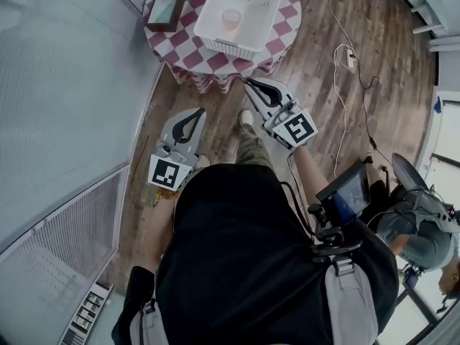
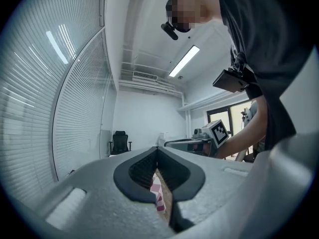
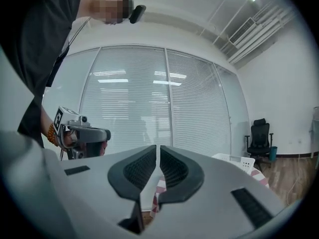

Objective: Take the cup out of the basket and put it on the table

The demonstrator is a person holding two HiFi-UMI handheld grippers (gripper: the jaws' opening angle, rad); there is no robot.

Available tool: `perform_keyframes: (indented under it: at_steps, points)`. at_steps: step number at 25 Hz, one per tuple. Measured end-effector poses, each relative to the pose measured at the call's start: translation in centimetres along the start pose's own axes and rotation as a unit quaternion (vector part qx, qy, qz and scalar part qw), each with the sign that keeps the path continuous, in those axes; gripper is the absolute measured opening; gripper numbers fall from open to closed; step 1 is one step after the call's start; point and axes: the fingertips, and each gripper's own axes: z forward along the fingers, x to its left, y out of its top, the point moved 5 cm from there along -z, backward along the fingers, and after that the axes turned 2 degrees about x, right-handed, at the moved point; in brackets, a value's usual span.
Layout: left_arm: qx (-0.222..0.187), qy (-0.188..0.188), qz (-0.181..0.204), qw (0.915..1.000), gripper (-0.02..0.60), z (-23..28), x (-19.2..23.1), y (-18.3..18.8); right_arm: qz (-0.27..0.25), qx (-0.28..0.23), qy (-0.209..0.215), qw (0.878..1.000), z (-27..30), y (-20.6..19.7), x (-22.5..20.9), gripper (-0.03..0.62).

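Past the person's dark shirt [image 1: 237,250], the left gripper [image 1: 192,119] and right gripper [image 1: 256,94] are both pressed together, empty, short of the table [image 1: 188,57] — nothing done yet; the cup [image 1: 231,20] sits in the basket [image 1: 221,47].

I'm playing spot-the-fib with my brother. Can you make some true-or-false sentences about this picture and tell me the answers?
1. The cup sits inside the basket. True.
2. The right gripper is holding the cup. False: its jaws are shut on nothing, and it is short of the table.
3. The table wears a red-and-white checked cloth. True.
4. The left gripper has its jaws wide open. False: they are closed together and empty.
5. The basket stands on the table. True.
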Motion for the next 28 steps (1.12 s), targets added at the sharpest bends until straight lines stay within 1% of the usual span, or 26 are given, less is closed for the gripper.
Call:
perform_keyframes:
  at_steps: [4, 8, 11, 13, 15, 17, 20, 22, 24, 25, 28]
  points:
    - [0.001, 0.02, 0.002, 0.9998, 0.005, 3.8, -0.1, -0.1, -0.006, 0.006, 0.025, 1.0, 0.9, 0.4, -5.0, 0.015]
    - [0.015, 0.047, -0.018, 0.9986, 0.005, 6.0, 0.6, -0.4, -0.008, 0.013, 0.044, 0.999, 2.7, 0.3, -8.3, 0.015]
    - [0.031, 0.063, 0.002, 0.9975, 0.005, 7.2, 0.9, -0.7, 0.0, 0.015, 0.068, 0.998, 4.2, 0.2, -10.4, 0.015]
    - [0.033, 0.073, 0.014, 0.9967, 0.006, 7.9, 0.8, -0.8, -0.006, 0.026, 0.083, 0.996, 4.7, -0.1, -12.1, 0.018]
    - [0.032, 0.082, 0.003, 0.9961, 0.005, 8.8, 0.7, -1.2, -0.014, 0.038, 0.086, 0.995, 4.9, 0.4, -14.0, 0.019]
    - [0.02, 0.097, -0.014, 0.995, 0.006, 9.1, 0.9, -1.5, -0.029, 0.049, 0.091, 0.994, 5.9, 0.7, -15.5, 0.025]
    - [-0.001, 0.136, -0.012, 0.9906, 0.006, 8.0, 1.5, -1.9, -0.051, 0.074, 0.127, 0.988, 8.7, -0.7, -16.8, 0.052]
    - [-0.002, 0.168, -0.012, 0.9857, 0.005, 7.4, 1.9, -2.8, -0.068, 0.09, 0.156, 0.981, 10.9, -1.8, -17.9, 0.066]
    - [0.001, 0.198, -0.025, 0.9799, 0.006, 6.9, 1.9, -3.5, -0.085, 0.102, 0.178, 0.975, 12.6, -2.0, -18.9, 0.067]
    - [0.002, 0.208, -0.027, 0.9777, 0.005, 6.5, 1.6, -3.5, -0.092, 0.107, 0.187, 0.972, 13.2, -2.0, -19.1, 0.067]
    - [0.005, 0.233, -0.016, 0.9723, 0.006, 5.1, 0.6, -3.4, -0.111, 0.119, 0.212, 0.964, 14.5, -2.0, -19.3, 0.069]
